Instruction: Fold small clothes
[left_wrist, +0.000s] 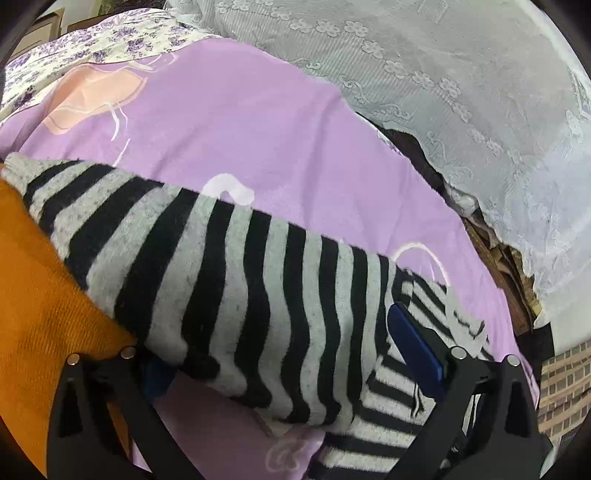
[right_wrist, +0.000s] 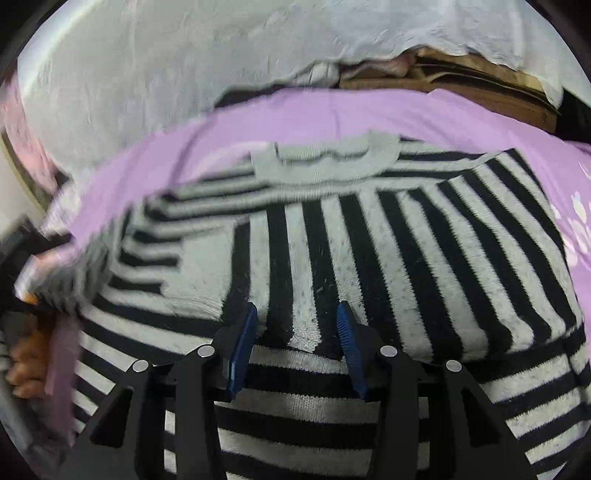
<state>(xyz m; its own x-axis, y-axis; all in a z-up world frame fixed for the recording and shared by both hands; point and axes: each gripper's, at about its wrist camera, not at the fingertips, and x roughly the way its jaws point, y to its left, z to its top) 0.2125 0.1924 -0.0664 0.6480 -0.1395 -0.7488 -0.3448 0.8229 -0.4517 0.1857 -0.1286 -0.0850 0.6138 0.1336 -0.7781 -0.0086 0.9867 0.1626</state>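
A black-and-grey striped sweater (left_wrist: 236, 280) lies on a lilac sheet (left_wrist: 236, 122). In the left wrist view a fold of it runs across the frame and fills the wide gap between my left gripper's (left_wrist: 291, 350) blue pads; the left pad is mostly hidden under the knit. In the right wrist view the sweater (right_wrist: 388, 251) lies partly folded, grey collar (right_wrist: 325, 158) at the far side. My right gripper (right_wrist: 297, 336) hovers over the folded body with its blue pads (right_wrist: 242, 347) apart and nothing between them but the surface below.
An orange garment (left_wrist: 40, 302) lies at the left. A white lace cover (left_wrist: 461, 74) drapes the back and right, over brown wood (right_wrist: 480, 81). A floral sheet (left_wrist: 92, 48) is at the far left. A hand (right_wrist: 26, 354) shows at the left edge.
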